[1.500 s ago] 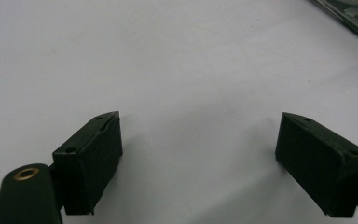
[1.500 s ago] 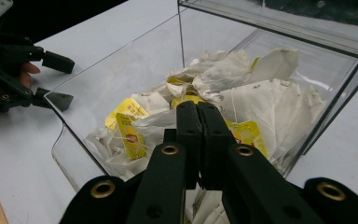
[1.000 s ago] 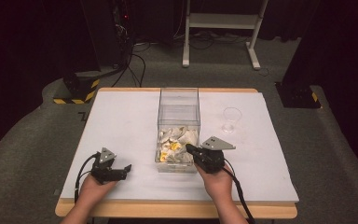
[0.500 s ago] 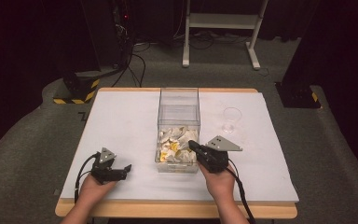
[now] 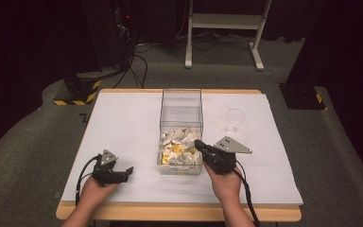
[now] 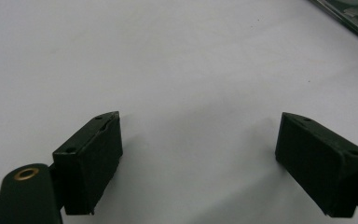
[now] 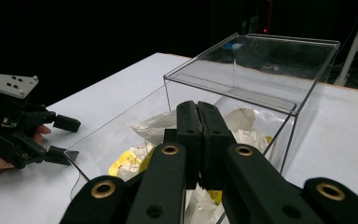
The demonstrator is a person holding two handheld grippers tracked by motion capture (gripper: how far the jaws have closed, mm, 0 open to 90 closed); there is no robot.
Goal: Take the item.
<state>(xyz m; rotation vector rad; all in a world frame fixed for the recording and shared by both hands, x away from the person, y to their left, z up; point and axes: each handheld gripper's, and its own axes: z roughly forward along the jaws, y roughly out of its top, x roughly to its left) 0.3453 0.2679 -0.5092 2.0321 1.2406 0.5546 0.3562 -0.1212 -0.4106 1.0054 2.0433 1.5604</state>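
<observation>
Jaws pressed together, right claw (image 7: 198,116) hovers over clear box (image 5: 181,124); left claw (image 6: 198,161) gapes wide.

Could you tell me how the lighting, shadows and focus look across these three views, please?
High view: table bright, surroundings dark. Left gripper view: fingers cast soft shadows on the white surface, slightly blurred. Right gripper view: reflections on the clear box, background black.

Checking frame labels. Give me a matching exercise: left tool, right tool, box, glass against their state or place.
Things:
1. left tool
2. right tool
3. box
4. glass

States:
A. holds white and yellow packets
B. shut, at the box's near right corner
C. open, low over bare table
D. empty, right of the box

Pairs: 1-C, 2-B, 3-A, 4-D
</observation>
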